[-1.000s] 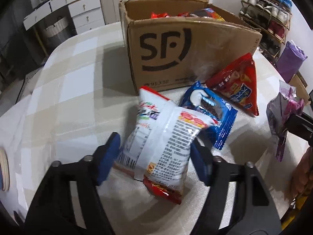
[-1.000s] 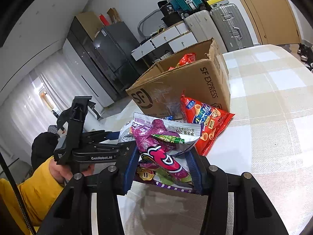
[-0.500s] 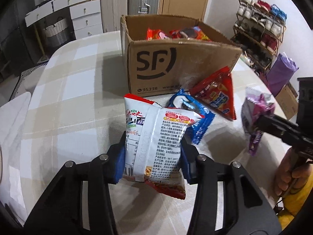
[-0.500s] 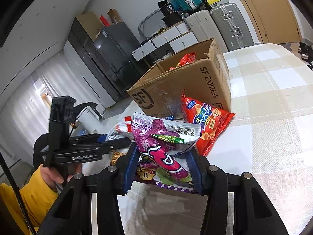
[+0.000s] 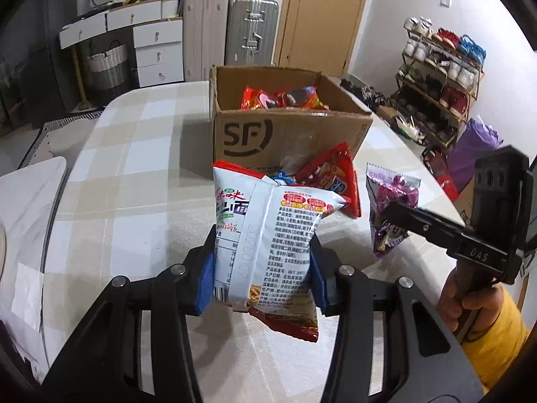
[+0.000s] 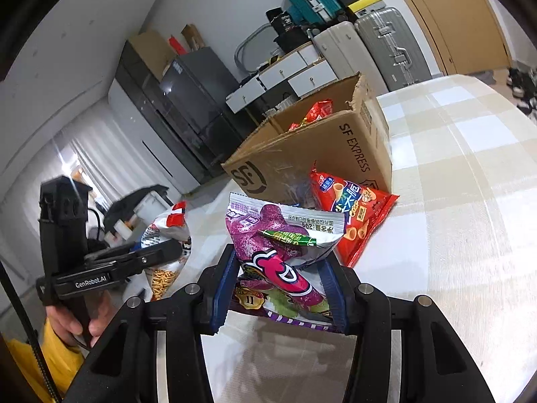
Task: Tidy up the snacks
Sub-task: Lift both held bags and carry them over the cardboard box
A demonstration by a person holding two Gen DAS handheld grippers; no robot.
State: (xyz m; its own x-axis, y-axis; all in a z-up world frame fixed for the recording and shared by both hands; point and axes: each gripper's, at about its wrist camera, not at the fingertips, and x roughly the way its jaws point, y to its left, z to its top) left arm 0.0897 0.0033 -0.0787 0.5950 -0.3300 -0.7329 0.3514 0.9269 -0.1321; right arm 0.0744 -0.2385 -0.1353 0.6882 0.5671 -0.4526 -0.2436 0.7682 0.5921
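Crinkly foil, slick — white noodle bag pinched low in left gripper, purple packet clamped in right gripper; could slip before reaching cardboard box, upper centre.

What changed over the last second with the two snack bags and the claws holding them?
The left claw closed on the white noodle bag and lifted it off the table toward the cardboard box. The right claw stayed put, clamped on the purple snack bag; the red bag still leans by the box.
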